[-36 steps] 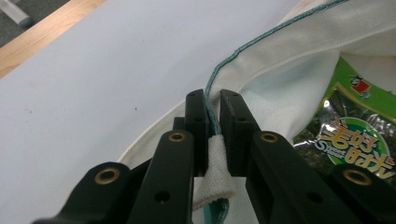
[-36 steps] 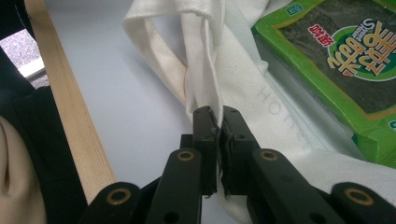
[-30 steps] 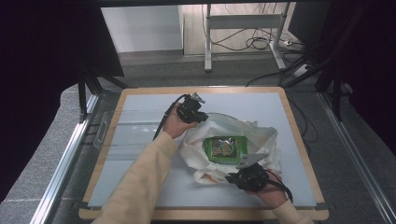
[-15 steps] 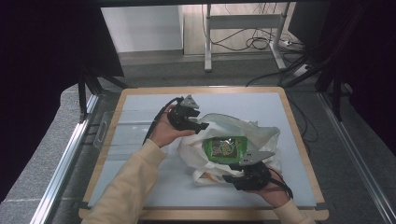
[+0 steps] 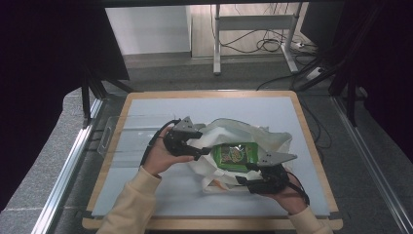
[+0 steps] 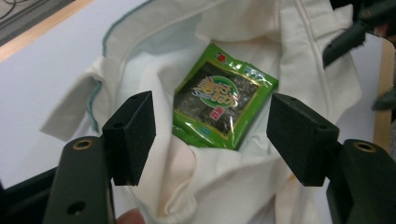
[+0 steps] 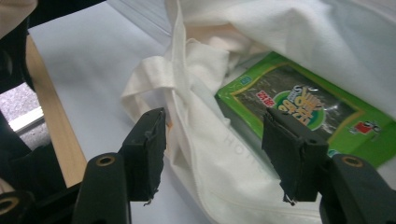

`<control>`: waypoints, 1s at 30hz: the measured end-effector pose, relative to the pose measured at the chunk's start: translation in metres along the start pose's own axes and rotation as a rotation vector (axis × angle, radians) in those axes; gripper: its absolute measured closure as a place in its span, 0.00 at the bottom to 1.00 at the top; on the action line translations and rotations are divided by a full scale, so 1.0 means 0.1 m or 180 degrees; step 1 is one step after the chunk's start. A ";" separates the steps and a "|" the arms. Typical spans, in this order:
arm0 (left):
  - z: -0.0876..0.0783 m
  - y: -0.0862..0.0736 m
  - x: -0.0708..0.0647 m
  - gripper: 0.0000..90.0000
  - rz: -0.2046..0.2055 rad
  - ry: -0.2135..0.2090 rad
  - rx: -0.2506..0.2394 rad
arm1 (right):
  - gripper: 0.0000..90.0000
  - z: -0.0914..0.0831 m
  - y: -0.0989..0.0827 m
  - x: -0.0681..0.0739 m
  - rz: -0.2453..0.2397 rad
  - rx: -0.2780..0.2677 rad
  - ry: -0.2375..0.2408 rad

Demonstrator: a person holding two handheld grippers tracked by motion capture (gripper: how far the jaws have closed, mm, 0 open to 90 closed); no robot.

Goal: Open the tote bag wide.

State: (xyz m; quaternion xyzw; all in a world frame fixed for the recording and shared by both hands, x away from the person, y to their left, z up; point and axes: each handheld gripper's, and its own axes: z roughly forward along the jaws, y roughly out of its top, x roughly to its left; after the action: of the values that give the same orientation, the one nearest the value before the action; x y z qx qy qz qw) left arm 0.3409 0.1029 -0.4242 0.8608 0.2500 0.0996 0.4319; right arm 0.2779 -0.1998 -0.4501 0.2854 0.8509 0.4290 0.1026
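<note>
Seaweed snack packet (image 5: 234, 155): green foil pack, lying flat in the open mouth of a white cloth tote bag (image 5: 253, 136) at the middle of the pale surface (image 5: 160, 200), which has a wooden rim.

High view. Bag crumpled, mouth spread, handles loose at its near edge. Left gripper (image 5: 197, 146), held in the person's left hand (image 5: 160, 156), sits at the bag's left edge, jaws pointing toward the packet. Right gripper (image 5: 246, 179), in the right hand (image 5: 287, 192), sits at the bag's near right corner, just beside the packet. Cream sleeves come in from the bottom. A clear plastic tray (image 5: 109, 139) lies at the surface's left edge. Floor beyond carries cables (image 5: 272, 46) and a metal stand.

Left gripper view. Left gripper (image 6: 212, 135): jaws have just been opening and stand wide apart, pads pressing on nothing. Packet (image 6: 222, 98) lies beyond and between them, tilted, on bag cloth (image 6: 154, 79). The other gripper's jaw tips show at the upper right.

Right gripper view. Right gripper (image 7: 212, 154): jaws have just been opening and stand apart; a fold of bag cloth (image 7: 205, 140) and a handle strap (image 7: 149, 74) lie between them, not pinched. Packet (image 7: 308, 107) lies behind the right-hand jaw, partly under the bag's upper cloth. Wooden rim (image 7: 51, 121) at left.
</note>
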 end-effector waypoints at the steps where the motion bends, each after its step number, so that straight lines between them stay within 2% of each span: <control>1: -0.01 -0.03 -0.02 0.36 -0.0022 -0.0005 -0.0018 | 0.44 -0.01 0.00 -0.01 0.0006 -0.0016 0.0003; 3: -0.01 -0.05 -0.03 0.37 -0.0044 -0.0027 -0.0027 | 0.44 -0.02 0.01 -0.03 0.0032 -0.0042 0.0005; 5: -0.01 -0.05 -0.04 0.37 -0.0039 -0.0014 0.0042 | 0.44 -0.03 0.01 -0.04 0.0051 -0.0063 0.0001; 7: -0.02 -0.06 -0.05 0.37 -0.0062 -0.0031 0.0012 | 0.44 -0.05 0.02 -0.05 0.0058 -0.0077 0.0001; 13: 0.04 -0.06 -0.09 0.38 0.0016 -0.0090 0.0053 | 0.47 -0.07 0.03 -0.10 0.0074 -0.0107 -0.0028; 14: 0.07 -0.05 -0.10 0.38 -0.0007 -0.0125 0.0043 | 0.47 -0.08 0.04 -0.11 0.0081 -0.0101 -0.0038; 20: 0.19 -0.03 -0.12 0.42 0.0068 -0.0250 0.0153 | 0.54 -0.11 0.11 -0.17 0.0080 -0.0127 -0.0063; 23: 0.23 -0.01 -0.11 0.47 0.0069 -0.0303 0.0156 | 0.58 -0.13 0.15 -0.22 0.0099 -0.0130 -0.0085; 30: 0.27 -0.04 -0.10 0.70 0.0024 -0.0328 0.0180 | 0.75 -0.09 0.26 -0.36 0.0194 -0.0098 -0.0130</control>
State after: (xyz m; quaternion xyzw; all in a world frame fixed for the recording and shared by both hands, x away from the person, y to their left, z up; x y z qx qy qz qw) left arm 0.3413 0.0811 -0.4428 0.8777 0.2269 0.0496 0.4193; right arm 0.3141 -0.2145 -0.4266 0.3183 0.8328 0.4390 0.1112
